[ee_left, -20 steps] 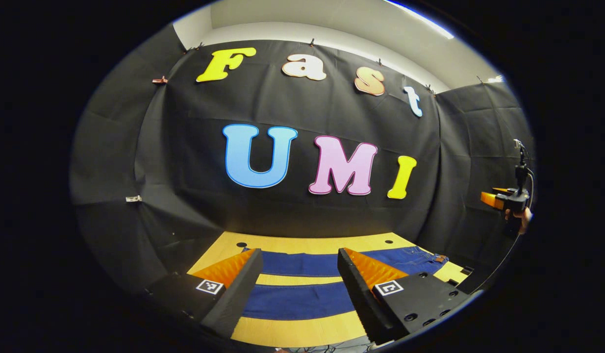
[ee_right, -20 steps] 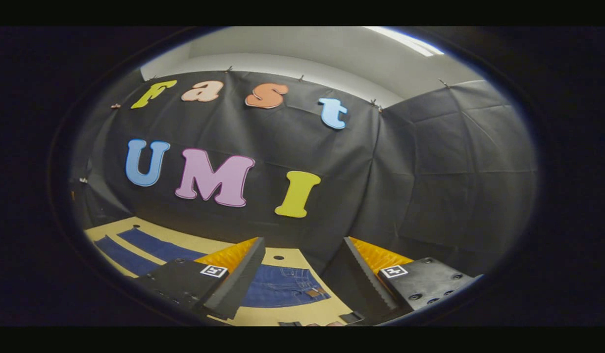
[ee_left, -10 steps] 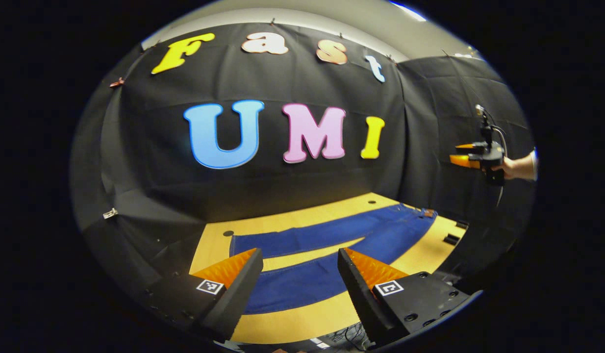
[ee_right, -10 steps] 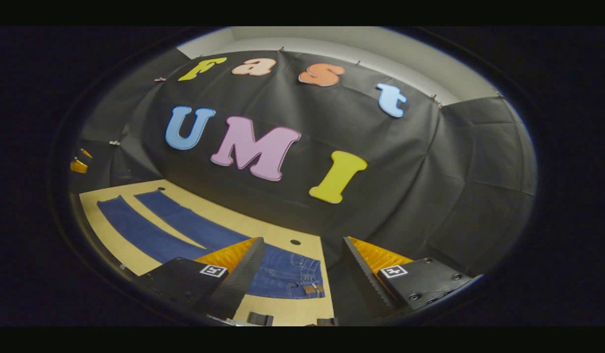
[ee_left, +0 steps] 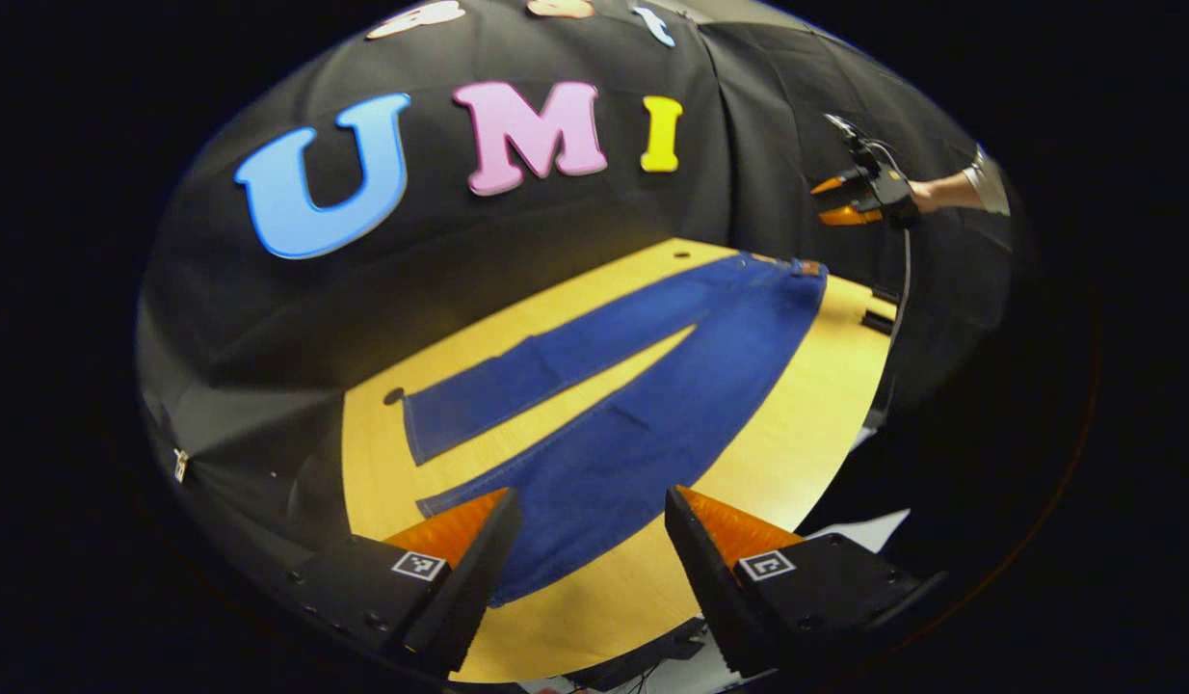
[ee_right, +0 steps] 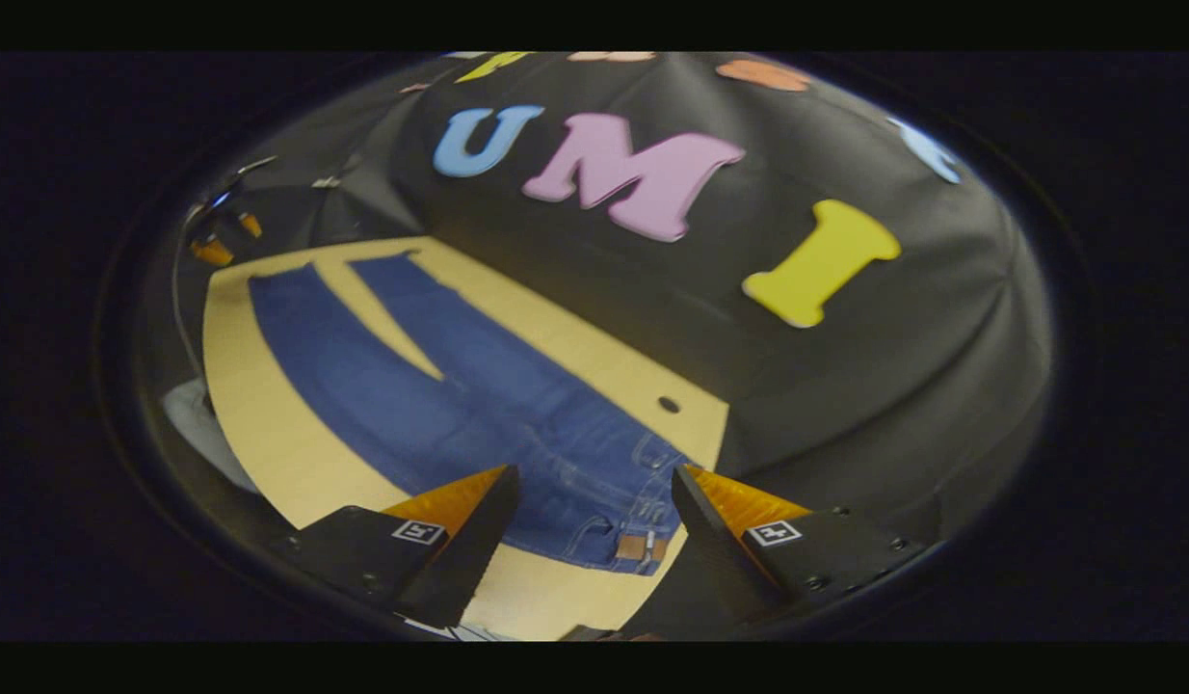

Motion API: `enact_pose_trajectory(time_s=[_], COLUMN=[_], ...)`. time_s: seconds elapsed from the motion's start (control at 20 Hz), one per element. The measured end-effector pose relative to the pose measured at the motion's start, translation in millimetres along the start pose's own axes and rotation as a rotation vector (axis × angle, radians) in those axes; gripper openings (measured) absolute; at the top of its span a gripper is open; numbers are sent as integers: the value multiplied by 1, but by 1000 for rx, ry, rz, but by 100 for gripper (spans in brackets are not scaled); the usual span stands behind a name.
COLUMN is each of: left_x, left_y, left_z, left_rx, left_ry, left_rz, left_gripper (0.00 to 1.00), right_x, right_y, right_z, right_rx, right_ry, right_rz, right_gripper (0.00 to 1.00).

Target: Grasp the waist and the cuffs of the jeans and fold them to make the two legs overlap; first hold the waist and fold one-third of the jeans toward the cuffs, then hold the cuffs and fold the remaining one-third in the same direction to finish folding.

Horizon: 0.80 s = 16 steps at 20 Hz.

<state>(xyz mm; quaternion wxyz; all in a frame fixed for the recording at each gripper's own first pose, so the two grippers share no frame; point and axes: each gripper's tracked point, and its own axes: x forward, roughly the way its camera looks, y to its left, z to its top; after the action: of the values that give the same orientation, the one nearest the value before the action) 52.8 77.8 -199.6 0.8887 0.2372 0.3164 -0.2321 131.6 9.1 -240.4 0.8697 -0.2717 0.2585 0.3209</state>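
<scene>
Blue jeans (ee_left: 643, 405) lie flat on the wooden table (ee_left: 806, 414) with both legs spread apart. My left gripper (ee_left: 590, 540) hovers open above the cuff end of the near leg, holding nothing. In the right gripper view the jeans (ee_right: 479, 395) run away from the waist, and a brown patch (ee_right: 641, 547) marks the waistband. My right gripper (ee_right: 594, 520) is open above the waist, apart from the cloth. The right gripper (ee_left: 845, 198) and the hand holding it also appear far off in the left gripper view, above the waist. The left gripper (ee_right: 219, 241) is small at the far end in the right gripper view.
The wooden table (ee_right: 267, 453) has small round holes: one hole (ee_left: 393, 395) by the far cuff and another hole (ee_right: 668, 404) near the waist. Black cloth walls close the back and sides. A cable (ee_left: 898, 289) hangs from the far gripper.
Both grippers have tilted downward, so the jeans and table take up more of each view. Both stay open and have taken hold of nothing.
</scene>
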Motion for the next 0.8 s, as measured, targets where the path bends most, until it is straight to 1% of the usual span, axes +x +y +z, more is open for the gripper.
enact_pose_trajectory(time_s=[0.05,0.1,0.2,0.25,0.35,0.4,0.45,0.6,0.65,0.75,0.8], left_x=[13,27,49,58,72,78,82,82,83,85,87], left_y=[-1,-4,-6,-2,0,2,3,5,6,13,14], left_z=[-6,-16,-34,-45,-66,-72,-77,-101,-108,-121,-124], left_rx=[21,38,73,101,127,132,138,151,163,191,195], left_ry=[45,90,201,264,369,414,454,586,617,672,687], left_rz=[-35,-71,-150,-166,-214,-235,-251,-304,-320,-330,-323], left_gripper=[98,98,97,98,98,98,98,98,97,96,96], right_x=[18,30,43,48,60,65,71,87,90,91,90], right_y=[9,18,32,38,47,48,46,44,45,51,50], right_z=[-17,-35,-73,-94,-123,-135,-142,-157,-160,-164,-164], right_rx=[-26,-47,-108,-128,-154,-154,-155,-126,-118,-98,-93], right_ry=[57,114,243,312,407,445,469,528,546,584,597], right_rz=[65,135,255,314,392,418,428,465,479,504,506], right_gripper=[97,97,97,97,98,98,99,96,98,96,97])
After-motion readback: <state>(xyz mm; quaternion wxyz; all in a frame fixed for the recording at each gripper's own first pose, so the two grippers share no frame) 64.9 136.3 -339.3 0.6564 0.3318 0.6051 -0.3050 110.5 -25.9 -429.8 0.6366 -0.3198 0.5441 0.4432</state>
